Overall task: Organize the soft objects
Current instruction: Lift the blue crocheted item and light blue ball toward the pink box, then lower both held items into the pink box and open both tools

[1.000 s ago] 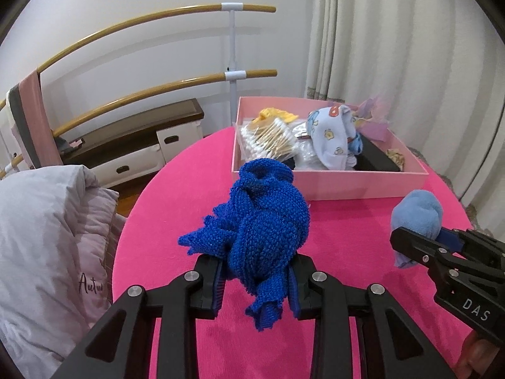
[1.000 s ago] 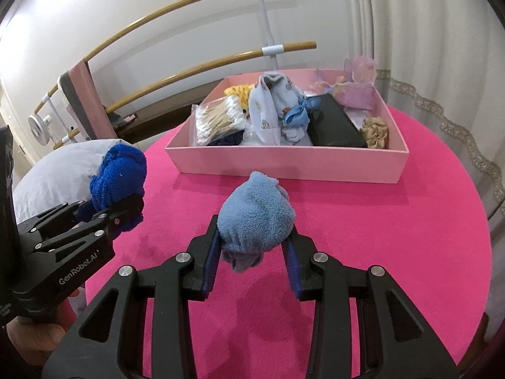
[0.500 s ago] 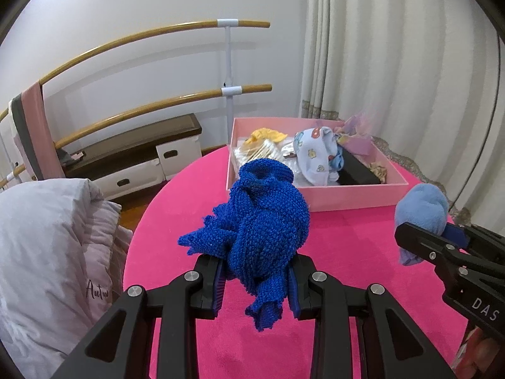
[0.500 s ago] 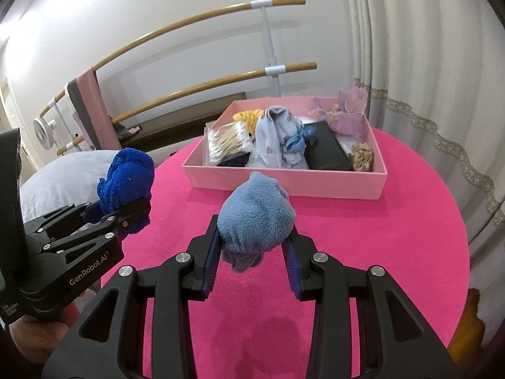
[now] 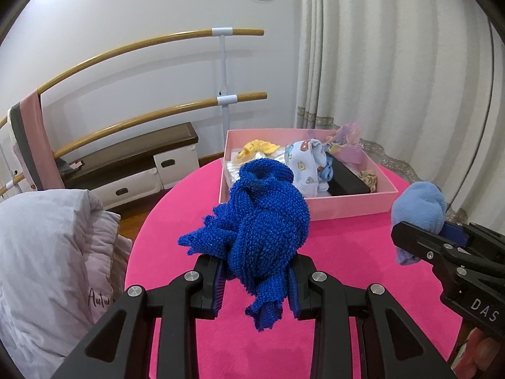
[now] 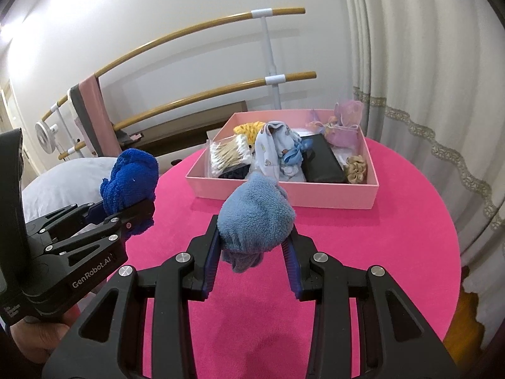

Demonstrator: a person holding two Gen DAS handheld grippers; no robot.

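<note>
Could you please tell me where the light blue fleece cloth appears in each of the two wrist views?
Left wrist view: the light blue fleece cloth is at the right edge, clamped in the right gripper.
Right wrist view: the cloth is at centre, between the gripper's fingers.
Shared landmark: the pink box behind it.

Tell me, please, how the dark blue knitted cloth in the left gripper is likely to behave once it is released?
The dark blue knitted cloth is probably floppy: its ends droop below the left gripper jaws. It likely weighs little, since a bunched pinch holds it. It should slump, not roll, wherever it is set down.
</note>
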